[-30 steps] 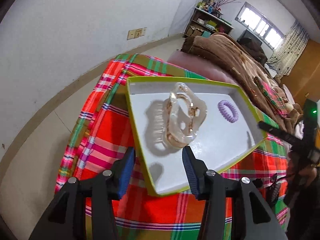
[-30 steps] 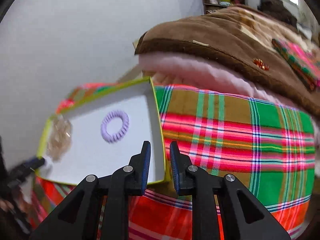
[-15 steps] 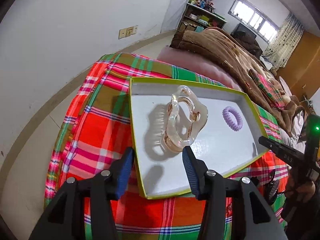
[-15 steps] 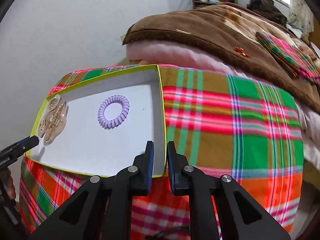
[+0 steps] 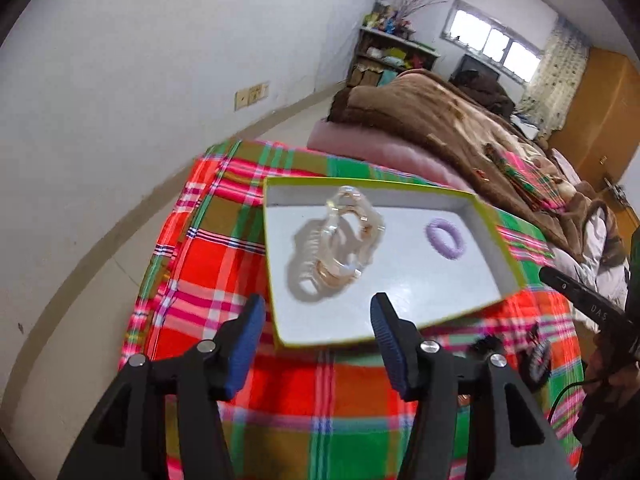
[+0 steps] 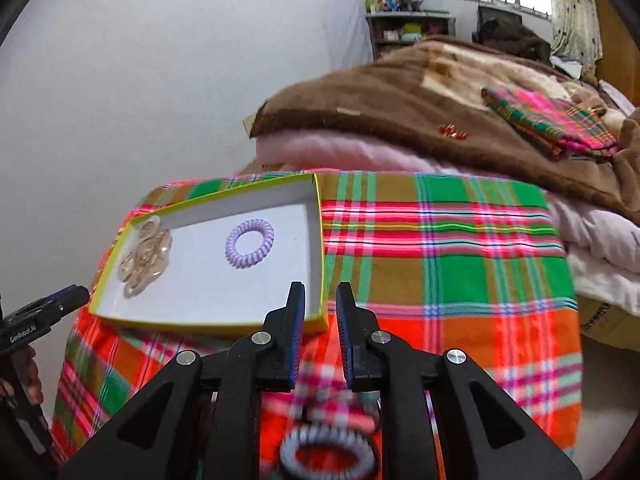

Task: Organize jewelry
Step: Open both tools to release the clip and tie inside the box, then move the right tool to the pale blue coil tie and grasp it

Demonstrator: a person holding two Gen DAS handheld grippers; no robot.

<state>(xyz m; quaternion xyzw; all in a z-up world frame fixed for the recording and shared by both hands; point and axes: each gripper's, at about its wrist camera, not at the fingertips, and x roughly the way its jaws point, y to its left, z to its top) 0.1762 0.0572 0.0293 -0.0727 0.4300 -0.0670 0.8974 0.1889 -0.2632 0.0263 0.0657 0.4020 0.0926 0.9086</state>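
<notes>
With my left fingers (image 5: 316, 312) spread wide and my right fingers (image 6: 320, 300) nearly together, both empty, the clear claw clip (image 5: 346, 242) and coil tie (image 6: 250, 249) lie in the tray (image 6: 316, 200); the clip looks stiff, slick, brittle—best pinched across its spine.

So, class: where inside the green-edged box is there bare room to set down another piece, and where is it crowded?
Inside the box, bare floor lies between the purple coil hair tie and the near rim, and between the tie and the right wall. The left end is crowded by the clear claw clip. The plaid cloth right of the box is bare too.
</notes>
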